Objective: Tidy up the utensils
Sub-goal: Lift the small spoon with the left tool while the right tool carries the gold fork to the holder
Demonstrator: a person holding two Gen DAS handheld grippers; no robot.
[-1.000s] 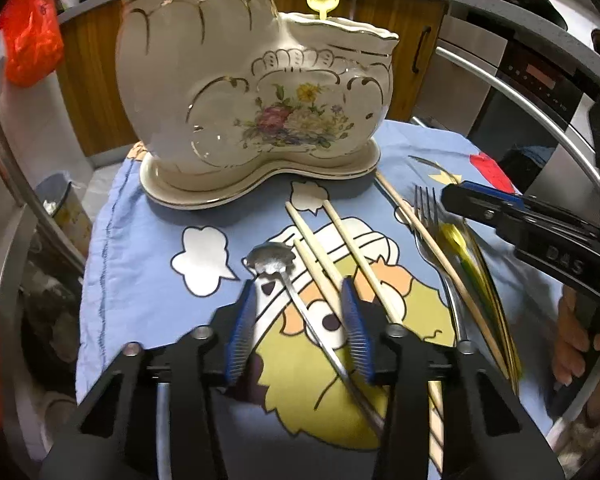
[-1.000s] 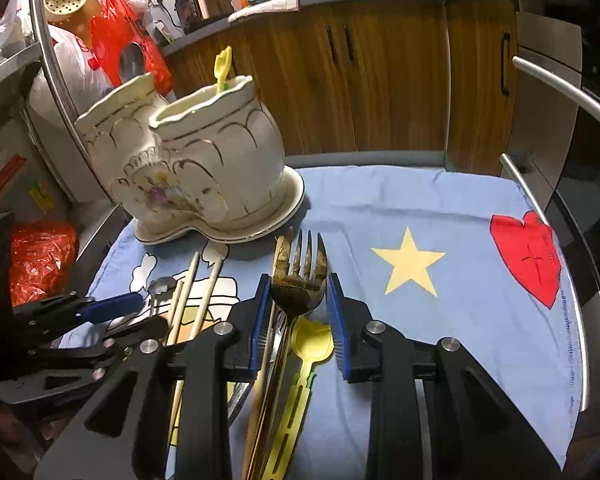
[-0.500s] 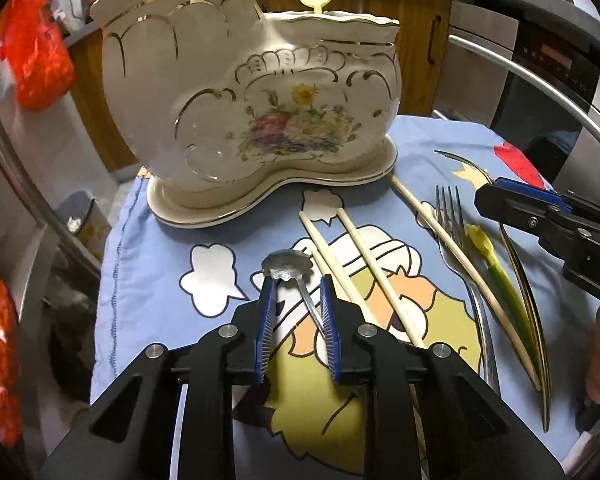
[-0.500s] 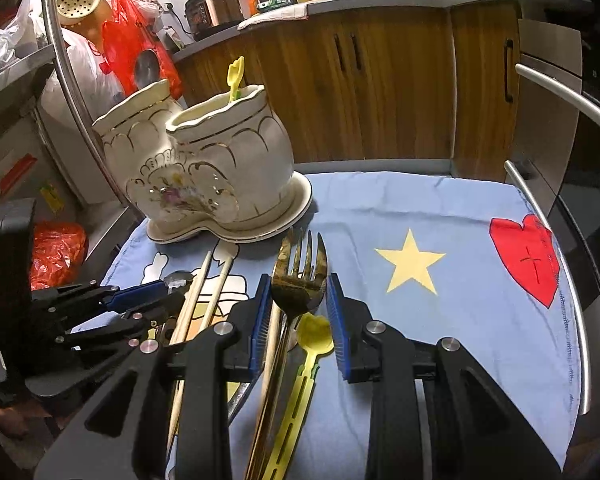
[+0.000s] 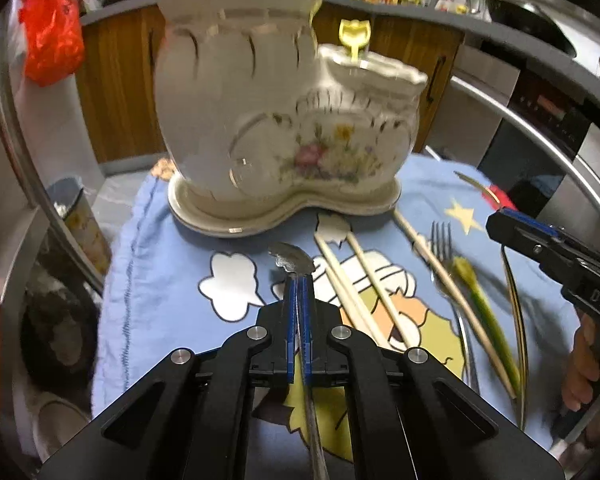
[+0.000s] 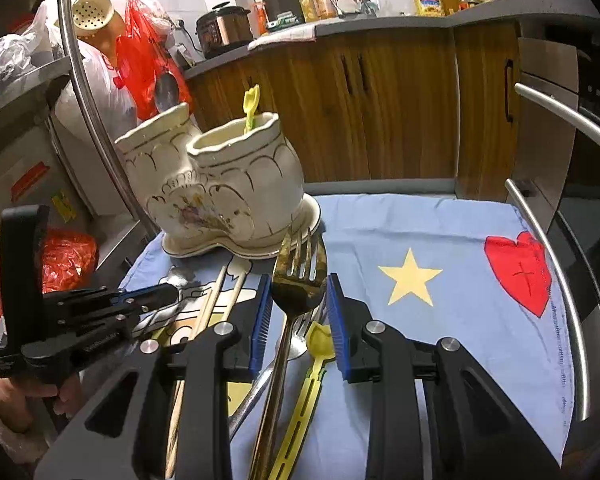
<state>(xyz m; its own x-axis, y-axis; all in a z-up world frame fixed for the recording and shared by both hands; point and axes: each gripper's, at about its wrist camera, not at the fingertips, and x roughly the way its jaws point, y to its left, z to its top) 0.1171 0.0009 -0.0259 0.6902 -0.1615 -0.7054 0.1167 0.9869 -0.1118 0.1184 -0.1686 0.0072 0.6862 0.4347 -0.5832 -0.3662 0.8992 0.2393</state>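
1. The left claw (image 5: 299,280) is now clamping tight on the neck of the small silver spoon (image 5: 290,261), where a second ago its jaws were standing wide on either side of it. The spoon's bowl is poking out just past the blue pads, and its handle is running back between the black arms.
2. That is looking like the pick-up done; the spoon is sitting low over the blue cartoon cloth (image 5: 160,280), so the carry to the ceramic holder (image 5: 276,128) is yet to come.
3. The right claw (image 6: 296,312) is hanging partly open, as before, with a gold fork (image 6: 298,276) between its pads; whether they are pressing on it I cannot tell. A yellow plastic spoon (image 6: 320,340) is lying just beside that fork.
4. Two pale chopsticks (image 5: 360,276) are lying right next to the silver spoon.
5. The holder is standing on its saucer at the far end of the worktop, a yellow handle (image 5: 354,38) already poking out of its lower compartment.
6. In the way: the tall front wall of the holder, so the spoon is probably needing a good lift and a tilt to clear the rim.
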